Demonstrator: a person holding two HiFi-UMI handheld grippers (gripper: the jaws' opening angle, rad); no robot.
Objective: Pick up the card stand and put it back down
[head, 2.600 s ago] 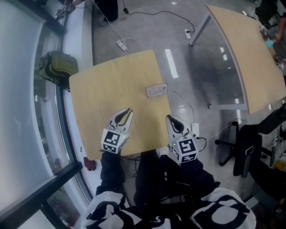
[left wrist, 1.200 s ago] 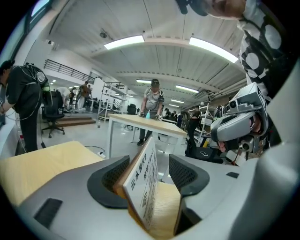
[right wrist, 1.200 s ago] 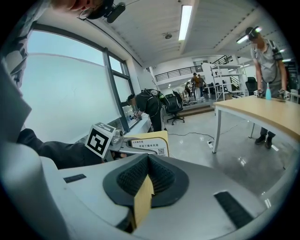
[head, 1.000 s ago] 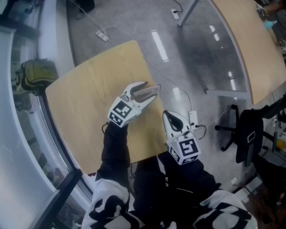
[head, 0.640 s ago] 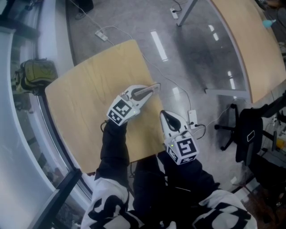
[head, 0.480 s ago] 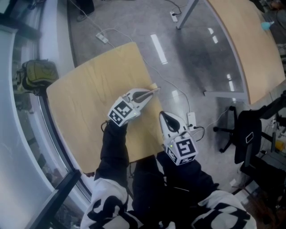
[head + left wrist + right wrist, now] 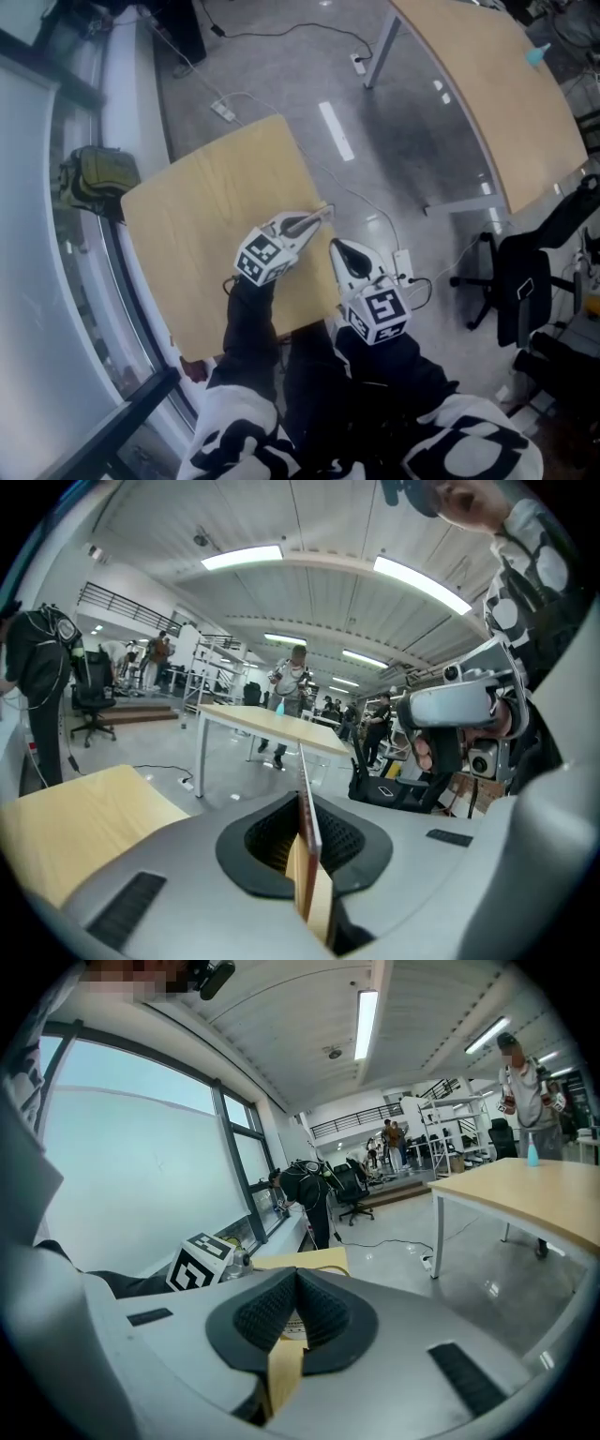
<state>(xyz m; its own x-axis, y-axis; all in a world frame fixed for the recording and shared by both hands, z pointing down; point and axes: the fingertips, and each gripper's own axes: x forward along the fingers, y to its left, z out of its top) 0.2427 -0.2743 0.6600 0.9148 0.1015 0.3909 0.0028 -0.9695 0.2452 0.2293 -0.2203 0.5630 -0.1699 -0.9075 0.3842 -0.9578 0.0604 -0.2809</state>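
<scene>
One card stand [image 7: 308,808] edge-on between closing jaws of left gripper [image 7: 322,213], right gripper [image 7: 336,249] jaws together, empty, above nearer table [image 7: 202,202]

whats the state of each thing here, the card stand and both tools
card stand: upright and edge-on, pinched between the left tool's pads; can't tell if it is off the table
left tool: jaws closing, with the card stand between them
right tool: jaws together, nothing between them, held near the table's right edge
</scene>
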